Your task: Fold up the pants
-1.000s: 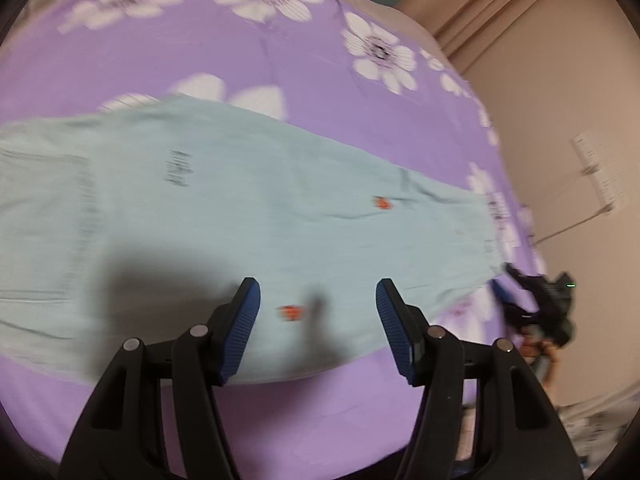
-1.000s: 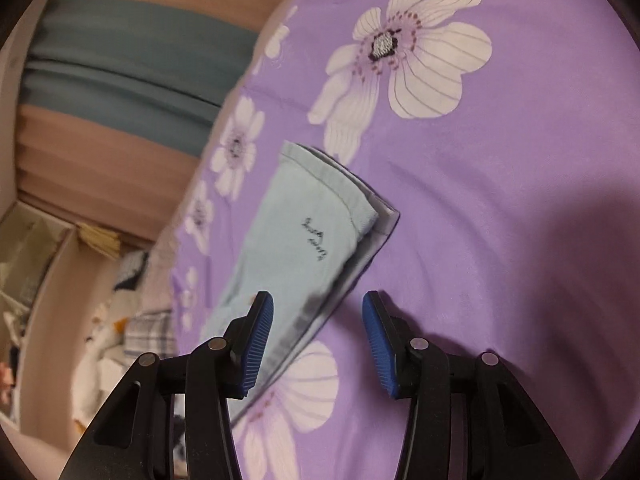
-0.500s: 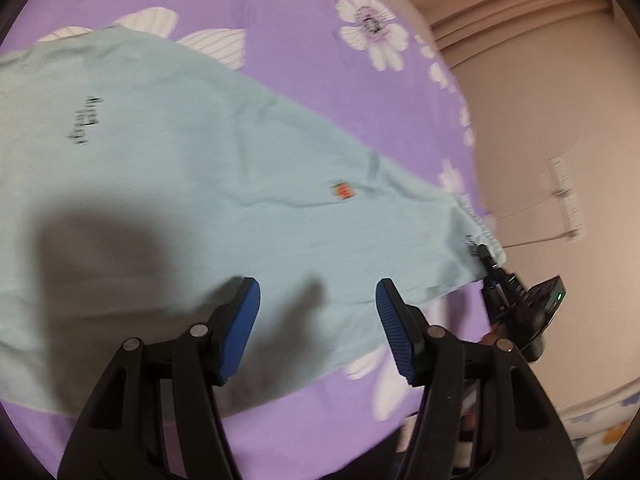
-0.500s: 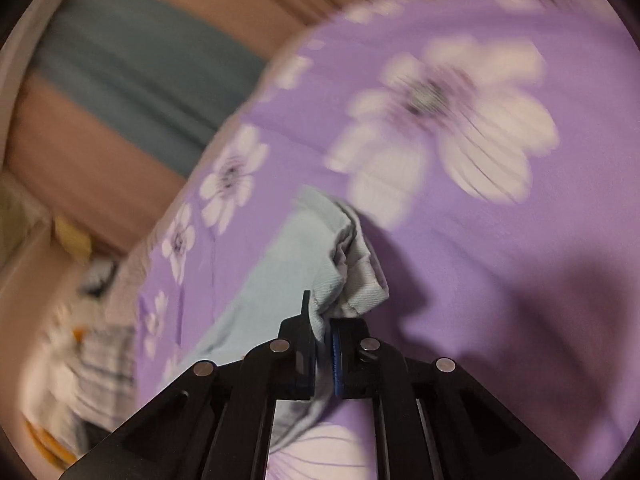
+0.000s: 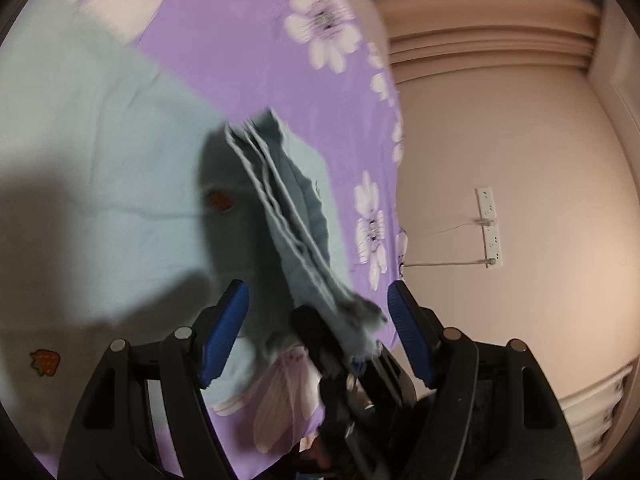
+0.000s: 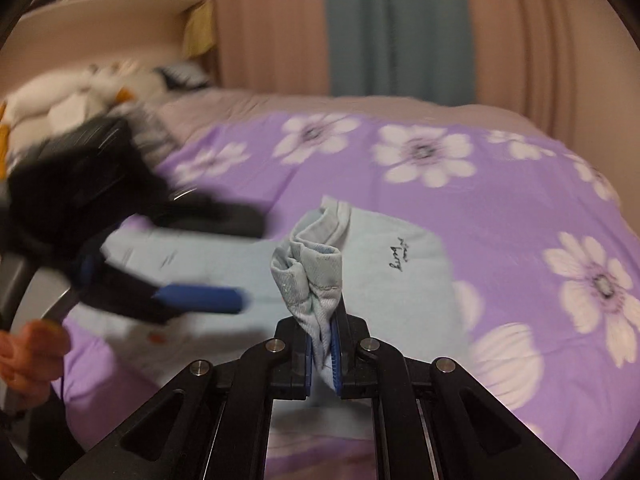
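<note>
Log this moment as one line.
right gripper: shut on pants hem, lifted | left gripper: opening, nothing gripped | pants: rest flat on purple bedspread

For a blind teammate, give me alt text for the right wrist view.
The right gripper pinches a bunched end of pale blue pants above a purple flowered bedspread. The left gripper, blurred, reaches in at left.

- A home bedroom: a bed (image 6: 500,208) takes up most of both views, spread with a purple sheet printed with white flowers.
- Behind the bed hang pink curtains (image 6: 520,32) with a blue-grey panel (image 6: 392,28) between them.
- At the bed's left end lie soft toys (image 6: 72,100), below a curved shelf (image 6: 100,4).
- Beside the bed, a plain wall carries a white socket strip (image 5: 489,227) with cables.
</note>
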### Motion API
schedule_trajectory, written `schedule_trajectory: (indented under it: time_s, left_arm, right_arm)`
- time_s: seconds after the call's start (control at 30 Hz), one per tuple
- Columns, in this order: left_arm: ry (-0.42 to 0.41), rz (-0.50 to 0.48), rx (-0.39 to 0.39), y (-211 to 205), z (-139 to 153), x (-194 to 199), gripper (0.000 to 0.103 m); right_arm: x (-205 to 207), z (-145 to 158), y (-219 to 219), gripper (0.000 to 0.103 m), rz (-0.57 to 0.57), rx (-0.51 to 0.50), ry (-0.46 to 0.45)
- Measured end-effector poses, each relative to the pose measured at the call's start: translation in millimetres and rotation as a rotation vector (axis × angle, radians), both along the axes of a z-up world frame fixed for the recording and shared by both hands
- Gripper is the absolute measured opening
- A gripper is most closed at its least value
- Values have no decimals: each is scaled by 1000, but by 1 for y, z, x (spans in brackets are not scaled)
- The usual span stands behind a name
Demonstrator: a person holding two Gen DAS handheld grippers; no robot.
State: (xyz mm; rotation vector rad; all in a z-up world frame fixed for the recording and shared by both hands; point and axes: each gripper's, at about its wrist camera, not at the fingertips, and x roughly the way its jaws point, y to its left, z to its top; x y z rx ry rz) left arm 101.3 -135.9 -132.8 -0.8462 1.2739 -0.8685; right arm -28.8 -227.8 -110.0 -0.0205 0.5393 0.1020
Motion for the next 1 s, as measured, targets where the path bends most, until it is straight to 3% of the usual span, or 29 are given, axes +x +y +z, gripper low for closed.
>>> schedule_trajectory:
  time_s: [0.1,0.17,0.23,0.33,0.5,0.67,0.7,0.77,0.8,0.87,0.93,1.0]
  left_arm:
    - [50,6,-26,4,-12,2,68]
    - [21,30,-3,12,-9,6,52]
    - [-20,55,20,23,-2,9,28]
    - [-95,72,71,39,9,10,15]
    - [-201,151,222,73,18,9,15]
    - [-198,182,374,96,-4,4,15]
    - [-192,193,438,99,-11,4,16]
    - [-168,200,430,113,-19,1,18]
    - [-162,206,420,117,-19,0,19]
    - [-189,211,450,123,-11,-2,26]
    - [-221,216,472,128,-2,-7,43]
    - [-251,219,454,132,9,-13,45]
  right_arm:
    - [2,-9,19,9,32,-55,11]
    - [2,-11,27,9,48,-76,13]
    - [2,-13,35,9,74,-84,18]
    - [6,-11,51,9,118,-127,-2]
    - [15,-5,75,9,204,-119,-15]
    - [31,-25,100,9,282,-93,63]
    - [34,-30,102,10,288,-87,88]
    - [43,-40,104,21,292,-80,165]
    - [45,-41,101,22,291,-65,187]
    - [43,-35,92,28,307,-18,206]
    - [38,-25,78,36,319,35,221]
    - [30,-10,55,41,325,127,205]
